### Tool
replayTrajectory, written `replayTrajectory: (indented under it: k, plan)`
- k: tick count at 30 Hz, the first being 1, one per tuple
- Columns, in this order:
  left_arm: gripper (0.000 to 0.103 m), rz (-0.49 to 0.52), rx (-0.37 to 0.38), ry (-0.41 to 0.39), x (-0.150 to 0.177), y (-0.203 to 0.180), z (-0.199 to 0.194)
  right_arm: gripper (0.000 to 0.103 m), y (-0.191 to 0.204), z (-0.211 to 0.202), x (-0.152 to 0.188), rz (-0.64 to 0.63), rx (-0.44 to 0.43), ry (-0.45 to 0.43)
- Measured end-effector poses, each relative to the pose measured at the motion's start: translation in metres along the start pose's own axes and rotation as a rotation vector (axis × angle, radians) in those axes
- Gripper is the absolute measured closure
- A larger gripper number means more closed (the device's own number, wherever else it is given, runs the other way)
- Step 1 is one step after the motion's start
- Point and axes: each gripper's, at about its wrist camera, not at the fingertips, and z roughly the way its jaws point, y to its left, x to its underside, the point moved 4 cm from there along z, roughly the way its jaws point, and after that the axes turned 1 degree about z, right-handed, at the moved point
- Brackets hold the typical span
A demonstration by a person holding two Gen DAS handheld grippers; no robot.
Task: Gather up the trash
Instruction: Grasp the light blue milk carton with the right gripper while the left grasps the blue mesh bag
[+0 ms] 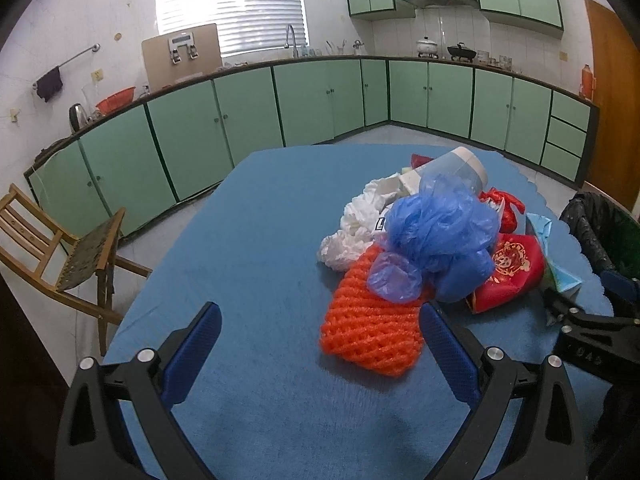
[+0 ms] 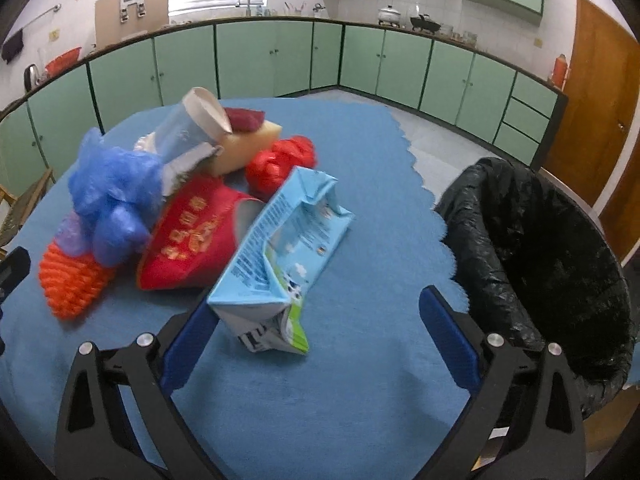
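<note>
A heap of trash lies on the blue table. In the left wrist view the orange foam net [image 1: 370, 320] is nearest, with a blue plastic bag [image 1: 440, 236], white bag [image 1: 356, 224] and red packet [image 1: 510, 272] behind it. My left gripper [image 1: 320, 328] is open, its right finger beside the net. In the right wrist view a crushed light-blue milk carton [image 2: 280, 252] lies just ahead of my open right gripper [image 2: 316, 316], its near end between the fingers and untouched. The red packet [image 2: 196, 240], blue plastic bag [image 2: 112, 200] and orange foam net [image 2: 72, 280] lie to the left.
A bin lined with a black bag [image 2: 540, 268] stands at the table's right edge. A wooden chair [image 1: 60, 252] stands left of the table [image 1: 260, 240]. Green cabinets [image 1: 304, 100] run along the walls. A paper cup [image 2: 192, 128], sponge [image 2: 248, 144] and red bag [image 2: 280, 160] top the heap.
</note>
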Motion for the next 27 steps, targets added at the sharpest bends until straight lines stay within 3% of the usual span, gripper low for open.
replayTrajectory:
  k: [5, 11, 13, 14, 15, 18, 27]
  plan:
    - [0.006, -0.005, 0.009, 0.015, 0.000, -0.001, 0.003, 0.013, -0.020, -0.001, -0.001, 0.045, 0.004, -0.001]
    - [0.006, 0.016, 0.021, 0.004, 0.000, -0.008, 0.000, 0.041, -0.011, 0.014, -0.001, 0.046, -0.082, 0.032]
    - [0.006, 0.018, 0.020, 0.000, -0.001, -0.008, -0.001, 0.056, -0.009, 0.019, 0.000, 0.052, -0.109, 0.050]
    - [0.006, 0.017, 0.020, -0.001, -0.002, -0.008, -0.001, 0.071, -0.008, 0.020, 0.000, 0.055, -0.136, 0.060]
    - [0.006, 0.014, 0.021, -0.001, -0.002, -0.009, -0.001, 0.075, -0.007, 0.021, 0.000, 0.063, -0.160, 0.071]
    - [0.006, 0.002, 0.040, -0.005, -0.005, -0.011, -0.001, 0.076, -0.009, 0.017, 0.001, 0.064, -0.166, 0.066]
    - [0.022, -0.010, 0.158, -0.034, -0.030, -0.038, 0.003, 0.076, -0.030, 0.004, -0.007, 0.096, -0.146, 0.035]
